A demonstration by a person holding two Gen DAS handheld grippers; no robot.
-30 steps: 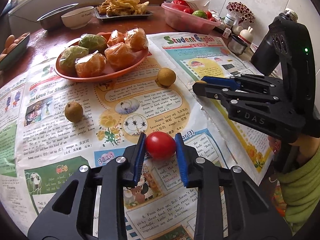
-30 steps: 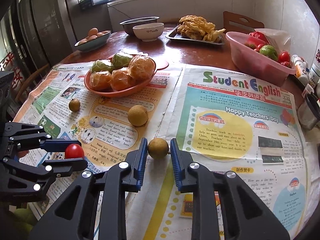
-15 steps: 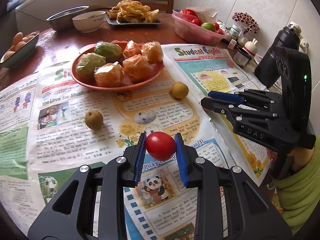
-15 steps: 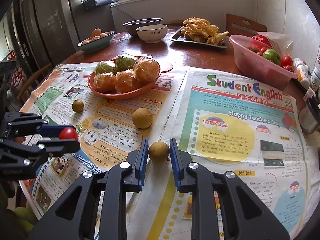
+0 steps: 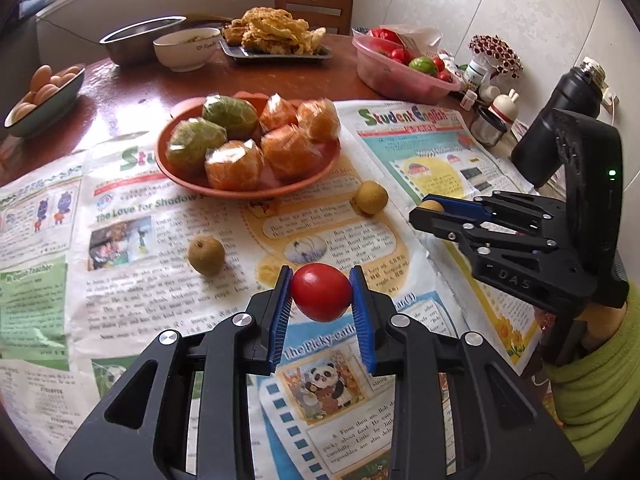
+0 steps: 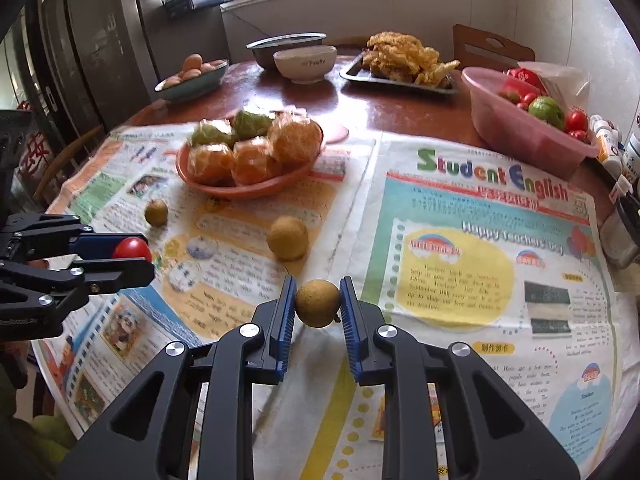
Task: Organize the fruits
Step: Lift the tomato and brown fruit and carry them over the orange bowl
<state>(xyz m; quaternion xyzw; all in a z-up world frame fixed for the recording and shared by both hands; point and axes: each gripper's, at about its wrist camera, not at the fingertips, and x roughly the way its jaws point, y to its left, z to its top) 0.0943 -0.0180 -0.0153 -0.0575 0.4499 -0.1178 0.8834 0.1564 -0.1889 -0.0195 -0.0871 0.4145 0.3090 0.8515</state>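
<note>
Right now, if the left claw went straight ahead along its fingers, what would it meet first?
Holding the red tomato, the left claw points toward the orange plate of wrapped citrus; that probably comes first. The small brown fruit lies left of the line. Depth is unclear.

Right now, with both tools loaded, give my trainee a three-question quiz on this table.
1. True or false: the left tool grips a red tomato.
2. How many small brown fruits lie loose on the newspaper?
A. one B. two C. four
3. Fill in: the wrapped oranges sit on an orange ____.

Key: 1 true. 2 B: one, another; a third brown fruit is in the right tool. 3 plate.
</note>
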